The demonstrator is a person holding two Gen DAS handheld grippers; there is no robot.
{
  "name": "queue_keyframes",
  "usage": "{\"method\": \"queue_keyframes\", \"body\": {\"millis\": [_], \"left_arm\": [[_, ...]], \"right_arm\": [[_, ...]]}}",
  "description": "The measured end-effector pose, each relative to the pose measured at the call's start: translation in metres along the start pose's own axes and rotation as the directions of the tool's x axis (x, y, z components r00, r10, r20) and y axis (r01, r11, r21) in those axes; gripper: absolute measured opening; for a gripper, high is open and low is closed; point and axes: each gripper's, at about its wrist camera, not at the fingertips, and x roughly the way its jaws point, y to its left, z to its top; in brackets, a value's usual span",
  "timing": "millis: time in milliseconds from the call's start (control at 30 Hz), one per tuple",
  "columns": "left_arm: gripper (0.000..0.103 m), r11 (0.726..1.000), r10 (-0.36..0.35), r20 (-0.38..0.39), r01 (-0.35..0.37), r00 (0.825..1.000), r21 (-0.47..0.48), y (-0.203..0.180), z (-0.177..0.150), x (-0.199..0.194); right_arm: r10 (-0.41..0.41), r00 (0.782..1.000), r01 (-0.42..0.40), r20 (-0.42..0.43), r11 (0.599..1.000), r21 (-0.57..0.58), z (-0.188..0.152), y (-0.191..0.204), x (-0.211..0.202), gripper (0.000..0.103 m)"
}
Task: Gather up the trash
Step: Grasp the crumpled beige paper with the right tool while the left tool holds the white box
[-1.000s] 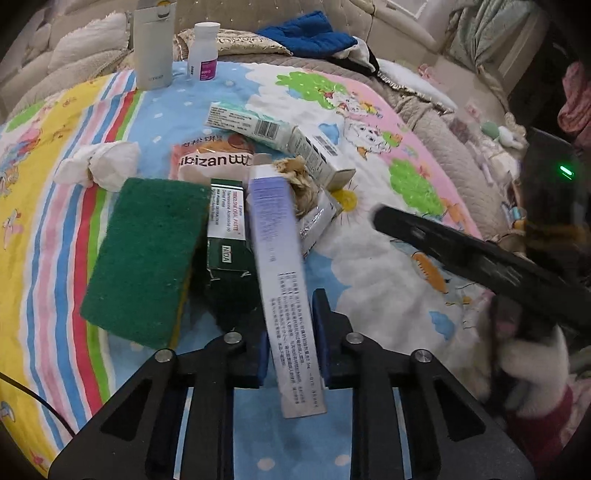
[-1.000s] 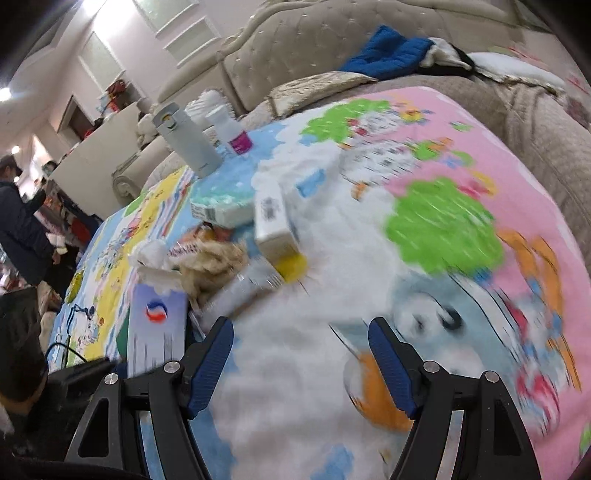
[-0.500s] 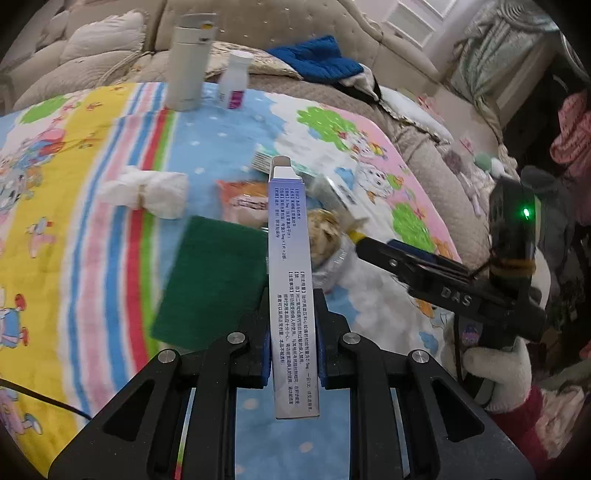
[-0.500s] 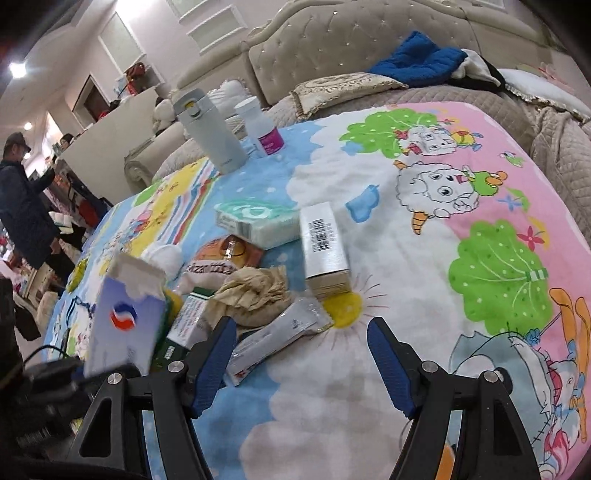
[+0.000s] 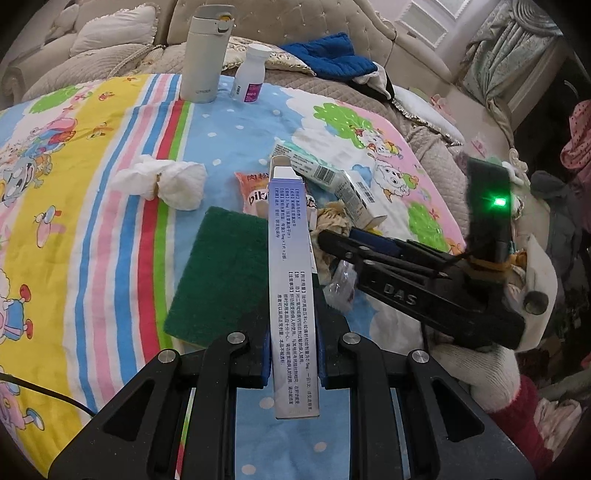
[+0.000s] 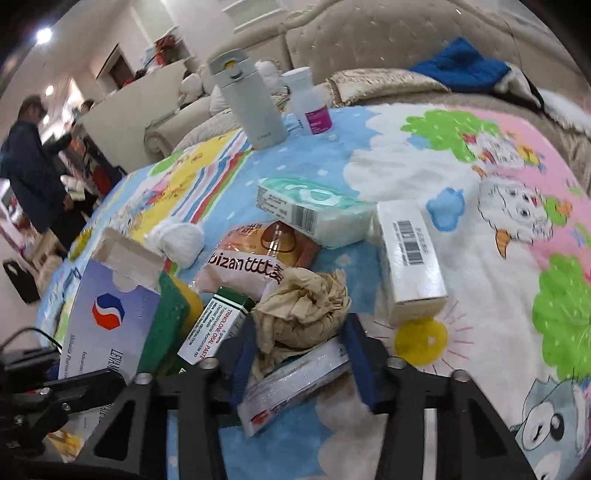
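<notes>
Moved: right gripper (image 6: 299, 360) slid in, jaws just closing around crinkly clear wrapper (image 6: 295, 384), crumpled brown paper (image 6: 303, 306).
Left gripper (image 5: 293, 363): angled down, clamped on flat lilac carton (image 5: 291, 280).

Tufted beige sofa (image 5: 122, 44), curtains (image 5: 491, 62), ceiling lights (image 6: 43, 35).

My left black plastic two-finger tongs (image 5: 293, 363) show silver screws on each arm and blue pads inside. My right black tongs (image 5: 334, 242), stamped DAS, carry a green light behind; a white knit glove (image 5: 480, 369) and dark red sleeve (image 5: 517, 413) sit behind them.
</notes>
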Motion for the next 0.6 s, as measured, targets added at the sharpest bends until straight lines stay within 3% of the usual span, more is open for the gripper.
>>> {"method": "queue_keyframes", "body": {"millis": [300,600], "left_arm": [[0.016,0.999,-0.024,0.01,0.023,1.0,0.034,-0.027,-0.001,-0.003],[0.016,0.993,-0.042,-0.021,0.044,0.999,0.108,-0.078,-0.01,0.013]], "right_arm": [[0.014,0.992,-0.019,0.123,0.999,0.039,-0.012,-0.016,-0.069,0.035],[-0.07,0.985,0.058,0.158,0.995,0.077,-0.047,-0.039,-0.124,0.035]]}}
